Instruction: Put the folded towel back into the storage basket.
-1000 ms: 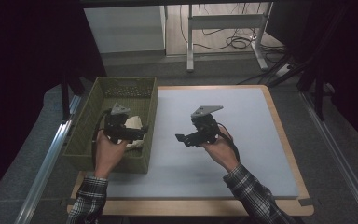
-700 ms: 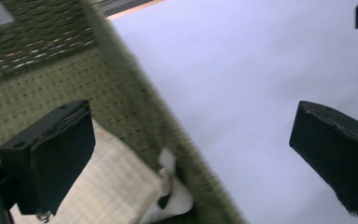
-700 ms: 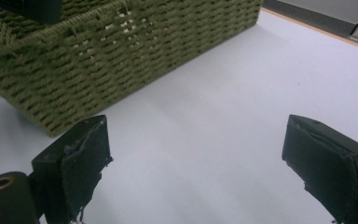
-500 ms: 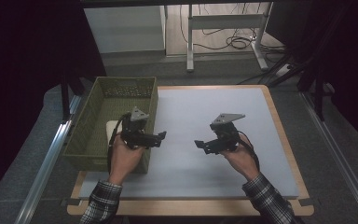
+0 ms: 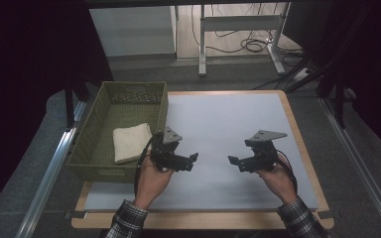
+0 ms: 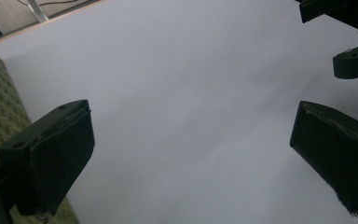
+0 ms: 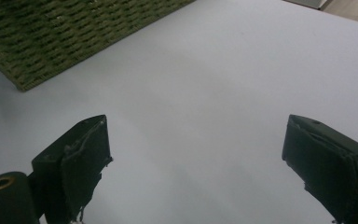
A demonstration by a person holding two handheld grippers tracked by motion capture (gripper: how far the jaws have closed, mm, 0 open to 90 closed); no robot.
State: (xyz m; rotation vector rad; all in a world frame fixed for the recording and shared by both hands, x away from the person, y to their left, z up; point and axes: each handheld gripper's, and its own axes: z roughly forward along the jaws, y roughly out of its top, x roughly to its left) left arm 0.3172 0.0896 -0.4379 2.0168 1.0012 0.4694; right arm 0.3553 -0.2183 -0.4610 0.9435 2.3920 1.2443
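High view: towel (image 5: 131,143) in basket (image 5: 90,148), both grippers (image 5: 193,159) (image 5: 233,160) over bare worktop (image 5: 228,119), jaws spread, empty. Swing your left hand (image 5: 151,178) wide, you bump basket.

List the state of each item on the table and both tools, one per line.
left tool: open, empty, over the white mat beside the basket
right tool: open, empty, over the mat
folded cream towel: lying flat inside the basket, untouched
green woven basket: upright at the table's left edge, holds the towel
white mat: flat on the table
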